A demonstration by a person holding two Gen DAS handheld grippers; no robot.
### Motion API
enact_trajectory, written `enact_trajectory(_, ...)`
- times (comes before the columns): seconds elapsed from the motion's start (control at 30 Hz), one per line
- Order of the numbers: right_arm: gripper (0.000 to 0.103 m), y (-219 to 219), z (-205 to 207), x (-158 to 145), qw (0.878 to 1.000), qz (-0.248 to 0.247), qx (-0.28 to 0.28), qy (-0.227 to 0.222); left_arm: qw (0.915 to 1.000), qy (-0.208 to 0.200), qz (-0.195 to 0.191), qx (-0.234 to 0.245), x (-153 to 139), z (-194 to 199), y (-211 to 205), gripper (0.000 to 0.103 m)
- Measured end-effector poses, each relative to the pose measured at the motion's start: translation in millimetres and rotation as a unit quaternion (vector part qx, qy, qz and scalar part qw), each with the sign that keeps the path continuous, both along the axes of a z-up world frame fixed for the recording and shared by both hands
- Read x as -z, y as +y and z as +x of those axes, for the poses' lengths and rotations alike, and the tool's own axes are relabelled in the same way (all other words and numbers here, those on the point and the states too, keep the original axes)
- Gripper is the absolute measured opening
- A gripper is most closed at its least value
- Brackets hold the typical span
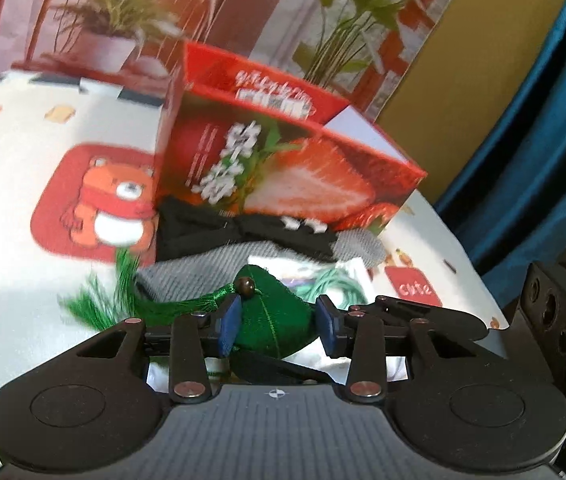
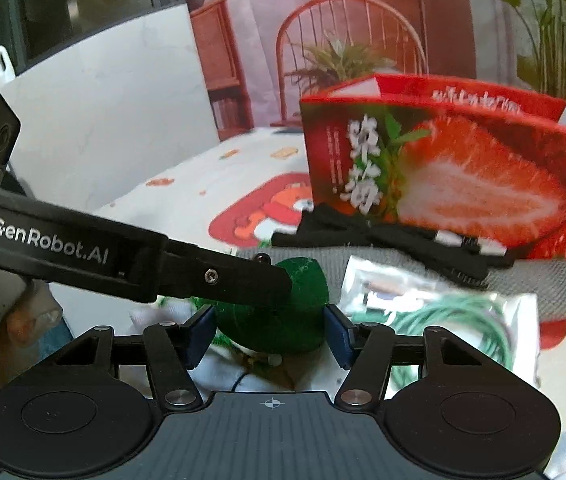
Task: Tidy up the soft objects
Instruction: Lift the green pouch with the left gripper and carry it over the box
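Worktop (image 1: 15, 168) w/ bear-print cloth, strawberry box (image 1: 283, 168) behind. Left tongs (image 1: 281, 326) and right tongs (image 2: 269, 330) both squeezing green sachet (image 1: 275, 312): light, squashy; gripping padded body, not slippery tassel (image 1: 123, 292).

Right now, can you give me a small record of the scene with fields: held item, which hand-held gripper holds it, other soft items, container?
held item: green pouch with tassel
left hand-held gripper: closed on the pouch
right hand-held gripper: pads at both sides of the pouch
other soft items: black cloth on grey cloth
container: strawberry box behind them
surface: bear-print tablecloth
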State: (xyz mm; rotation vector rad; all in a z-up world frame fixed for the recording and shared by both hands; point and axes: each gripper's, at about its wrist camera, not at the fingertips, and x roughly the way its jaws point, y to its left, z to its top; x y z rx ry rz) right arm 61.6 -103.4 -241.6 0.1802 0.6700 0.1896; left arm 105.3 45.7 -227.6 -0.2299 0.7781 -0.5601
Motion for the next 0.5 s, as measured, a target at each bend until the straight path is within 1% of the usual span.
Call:
enact_trajectory(0.23, 0.055, -4.5, 4.3, -34.1, 0.999, -0.02, 0.003, -0.048, 0.999, -0.044, -0.005, -0.004, -39.1, 4.8, -2.3, 0.042)
enact_trajectory(0.33, 0.055, -7.9, 9.5, -53.7, 0.997, -0.029, 0.005, -0.072, 0.9976, -0.069, 0.001, -0.002, -58.5, 7.8, -7.4, 0.042)
enact_trajectory(0.5, 0.055, -17.9, 20.9, -82.0, 0.995, -0.04, 0.013, -0.094, 0.9955, -0.095, 0.006, 0.002, -86.9, 15.5, -16.0, 0.042)
